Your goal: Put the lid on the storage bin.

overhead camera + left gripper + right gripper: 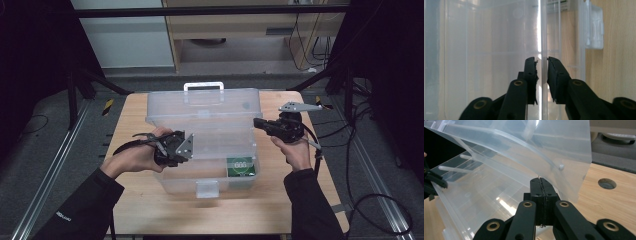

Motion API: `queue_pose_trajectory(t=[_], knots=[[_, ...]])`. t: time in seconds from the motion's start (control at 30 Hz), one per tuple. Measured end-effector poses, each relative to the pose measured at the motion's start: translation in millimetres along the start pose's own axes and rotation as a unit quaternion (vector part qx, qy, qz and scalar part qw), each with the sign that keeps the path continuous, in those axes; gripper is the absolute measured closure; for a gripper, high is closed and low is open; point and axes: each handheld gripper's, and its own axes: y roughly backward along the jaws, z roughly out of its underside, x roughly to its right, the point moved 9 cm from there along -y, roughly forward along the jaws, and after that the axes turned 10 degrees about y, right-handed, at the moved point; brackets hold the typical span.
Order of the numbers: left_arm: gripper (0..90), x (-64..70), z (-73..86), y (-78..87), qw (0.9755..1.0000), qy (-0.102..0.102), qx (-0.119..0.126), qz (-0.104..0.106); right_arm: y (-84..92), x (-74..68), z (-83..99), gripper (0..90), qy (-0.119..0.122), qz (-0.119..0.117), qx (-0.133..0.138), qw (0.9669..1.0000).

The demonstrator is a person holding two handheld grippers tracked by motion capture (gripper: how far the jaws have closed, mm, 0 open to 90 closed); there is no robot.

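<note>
Left hand-held gripper (pixel 541 75) straddles the box wall (pixel 544 37), seemingly loose; right hand-held gripper (pixel 541 182) pinches the lid (pixel 524 147).

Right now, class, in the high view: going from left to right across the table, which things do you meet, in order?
Left hand → left gripper → clear plastic box with its green packet at the right front → right gripper → right hand.
</note>
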Motion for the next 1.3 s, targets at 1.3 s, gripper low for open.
queue_pose_trajectory(t=[1.3], knots=[[61.2, -5.8, -24.8, 2.8, 0.9587, 0.11, 0.262, 0.011, 1.9, -7.5, 9.8, 90.0, 0.009, -0.012, -0.017, 0.9997]])
